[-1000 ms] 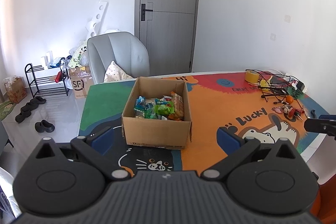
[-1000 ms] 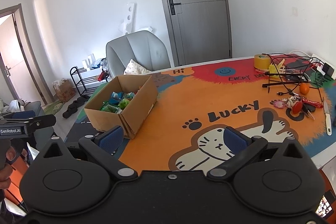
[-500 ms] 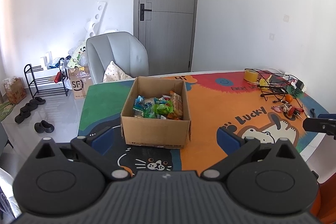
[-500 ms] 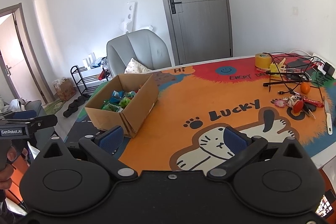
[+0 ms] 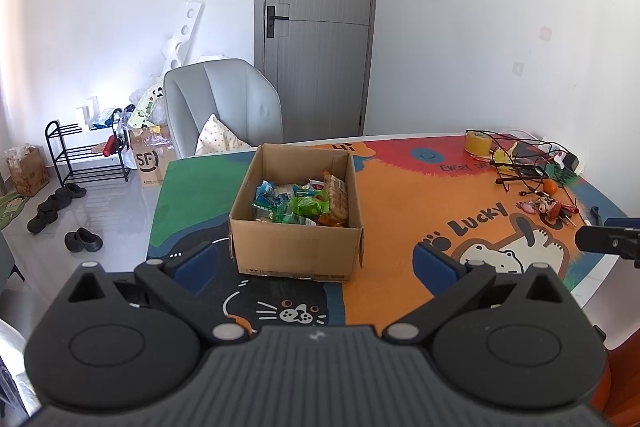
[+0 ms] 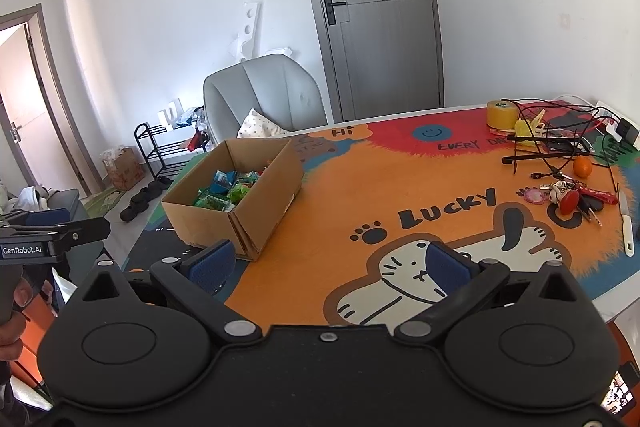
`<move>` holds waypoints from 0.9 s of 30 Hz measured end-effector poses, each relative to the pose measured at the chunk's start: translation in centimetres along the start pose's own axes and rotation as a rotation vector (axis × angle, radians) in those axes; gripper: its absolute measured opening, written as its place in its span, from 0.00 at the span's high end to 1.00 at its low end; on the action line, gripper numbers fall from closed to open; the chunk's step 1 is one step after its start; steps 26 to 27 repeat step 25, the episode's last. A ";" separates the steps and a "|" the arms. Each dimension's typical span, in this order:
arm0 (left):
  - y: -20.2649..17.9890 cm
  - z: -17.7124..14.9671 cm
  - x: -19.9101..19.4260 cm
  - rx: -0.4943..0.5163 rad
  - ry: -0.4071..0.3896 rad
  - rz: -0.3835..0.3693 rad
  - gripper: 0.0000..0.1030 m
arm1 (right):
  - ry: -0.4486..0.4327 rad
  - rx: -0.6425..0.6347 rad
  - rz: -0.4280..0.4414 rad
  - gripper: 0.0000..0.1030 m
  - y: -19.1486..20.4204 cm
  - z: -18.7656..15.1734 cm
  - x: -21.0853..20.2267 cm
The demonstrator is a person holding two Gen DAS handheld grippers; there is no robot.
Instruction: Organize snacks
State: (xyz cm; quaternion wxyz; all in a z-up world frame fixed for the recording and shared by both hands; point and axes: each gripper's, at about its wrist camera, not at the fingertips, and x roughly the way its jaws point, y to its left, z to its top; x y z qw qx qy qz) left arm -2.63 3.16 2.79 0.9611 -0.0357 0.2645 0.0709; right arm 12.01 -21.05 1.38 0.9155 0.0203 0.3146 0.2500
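Cardboard box (image 5: 296, 243), top open, flaps down; holds mixed snack packets (image 5: 300, 203) – green, blue, orange wrappers, piled loosely below rim. Box sits on table (image 5: 400, 211) w/ cartoon-print mat, toward table's left end, near front edge.

Clearance: wide bare mat betw. box and clutter at far right – tape roll (image 6: 502, 113), cables (image 6: 560, 139), orange (image 6: 582, 167), keys (image 6: 572, 197), knife (image 6: 626, 227). Grey chair (image 5: 224, 107) behind table edge, beyond box.

Left gripper (image 5: 316, 263): fingers spread wide, empty, hovering in front of box, no contact. Right gripper (image 6: 330, 263): fingers spread wide, empty, above mat, box to its left, no contact.
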 end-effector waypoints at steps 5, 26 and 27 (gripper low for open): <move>0.0 -0.1 0.1 0.001 0.002 -0.002 0.00 | -0.001 -0.007 -0.009 0.00 0.0 0.0 0.1; -0.5 -0.3 -0.1 0.015 -0.001 -0.017 0.00 | 0.000 -0.003 -0.008 0.00 0.0 -0.2 0.3; -0.5 -0.3 -0.1 0.015 -0.001 -0.017 0.00 | 0.000 -0.003 -0.008 0.00 0.0 -0.2 0.3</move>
